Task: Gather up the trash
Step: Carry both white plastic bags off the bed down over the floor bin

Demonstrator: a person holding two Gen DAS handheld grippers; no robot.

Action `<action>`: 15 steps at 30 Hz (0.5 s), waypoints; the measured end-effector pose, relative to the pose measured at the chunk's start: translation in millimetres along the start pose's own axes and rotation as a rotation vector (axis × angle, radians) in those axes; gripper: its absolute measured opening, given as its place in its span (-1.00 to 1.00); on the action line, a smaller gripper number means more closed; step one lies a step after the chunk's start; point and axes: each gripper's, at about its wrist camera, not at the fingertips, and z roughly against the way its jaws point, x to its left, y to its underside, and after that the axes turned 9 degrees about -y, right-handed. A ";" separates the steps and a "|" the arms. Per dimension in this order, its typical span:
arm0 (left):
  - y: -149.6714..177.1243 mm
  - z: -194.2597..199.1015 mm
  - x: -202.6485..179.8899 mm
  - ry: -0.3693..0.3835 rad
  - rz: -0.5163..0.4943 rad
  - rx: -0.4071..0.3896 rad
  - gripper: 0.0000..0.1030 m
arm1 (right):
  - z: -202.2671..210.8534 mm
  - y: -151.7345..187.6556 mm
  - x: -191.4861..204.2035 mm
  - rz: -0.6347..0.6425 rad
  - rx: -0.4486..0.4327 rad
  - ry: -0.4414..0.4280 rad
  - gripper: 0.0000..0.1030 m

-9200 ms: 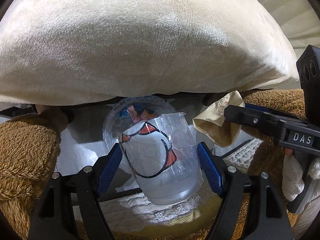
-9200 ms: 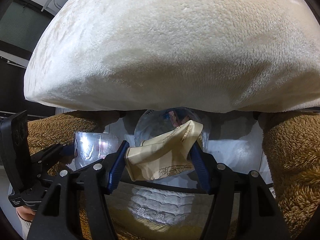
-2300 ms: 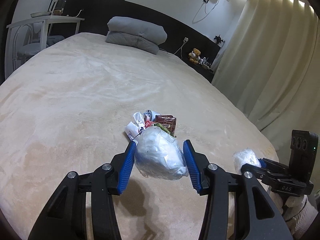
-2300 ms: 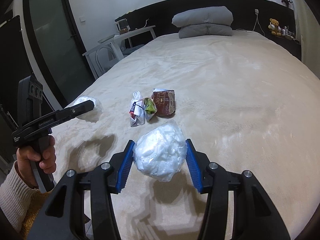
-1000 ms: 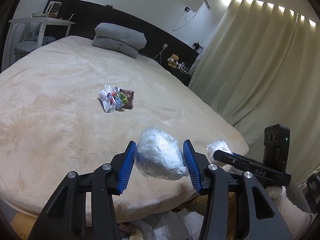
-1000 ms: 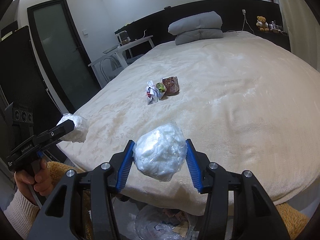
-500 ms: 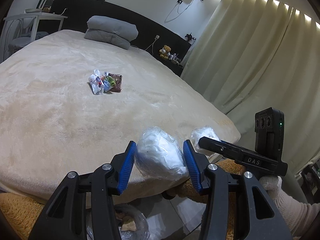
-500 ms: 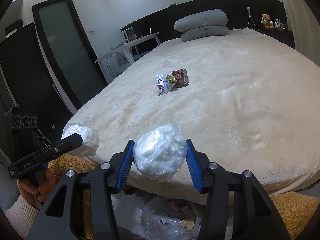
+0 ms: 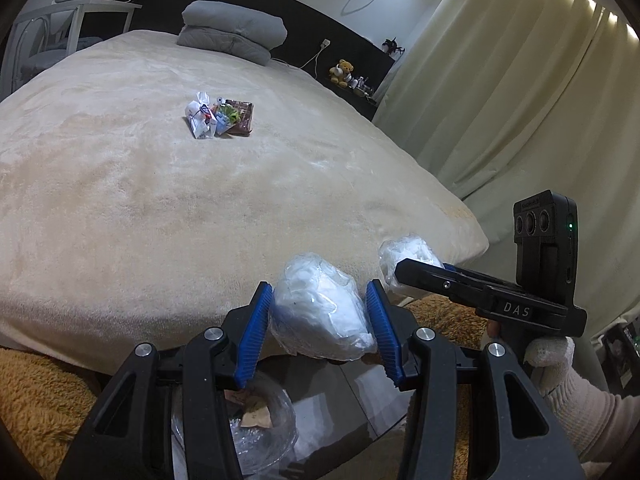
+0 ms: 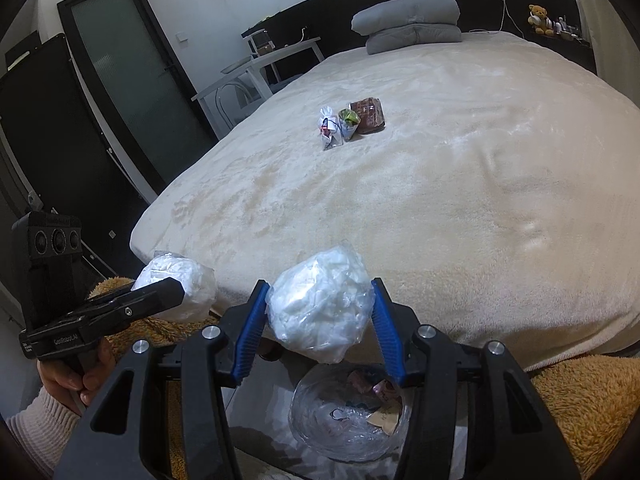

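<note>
My left gripper (image 9: pixel 318 322) is shut on a crumpled white plastic wad (image 9: pixel 320 312), held past the foot of the bed. My right gripper (image 10: pixel 318 322) is shut on a second white plastic wad (image 10: pixel 320 304). Each shows in the other's view: the right gripper (image 9: pixel 404 264) with its wad (image 9: pixel 404 250), and the left gripper (image 10: pixel 176 288) with its wad (image 10: pixel 178 280). Below them sits a clear bin bag (image 10: pixel 344 420) with wrappers inside; it also shows in the left wrist view (image 9: pixel 260 428). Three snack wrappers (image 9: pixel 220 118) lie together mid-bed, also in the right wrist view (image 10: pixel 350 122).
The beige bed (image 9: pixel 160 200) fills the middle, with grey pillows (image 9: pixel 232 30) at the head. Curtains (image 9: pixel 520 100) hang on the right. A white desk (image 10: pixel 276 60) and a dark door (image 10: pixel 136 76) stand on the left. Brown fleece (image 10: pixel 580 400) is on either side of the bag.
Both grippers have drawn back from the bed and tipped down with their wads. The bin bag has come further into view beneath them.
</note>
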 end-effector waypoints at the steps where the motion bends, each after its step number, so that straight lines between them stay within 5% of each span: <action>1: 1.7 -1.3 0.4 0.001 0.003 0.010 -0.08 | -1.8 1.8 -1.2 -0.008 0.012 -0.006 -0.01; 15: 31.1 -31.0 6.6 -0.044 0.001 0.192 -0.08 | -45.1 29.7 -13.1 -0.089 0.239 0.016 -0.01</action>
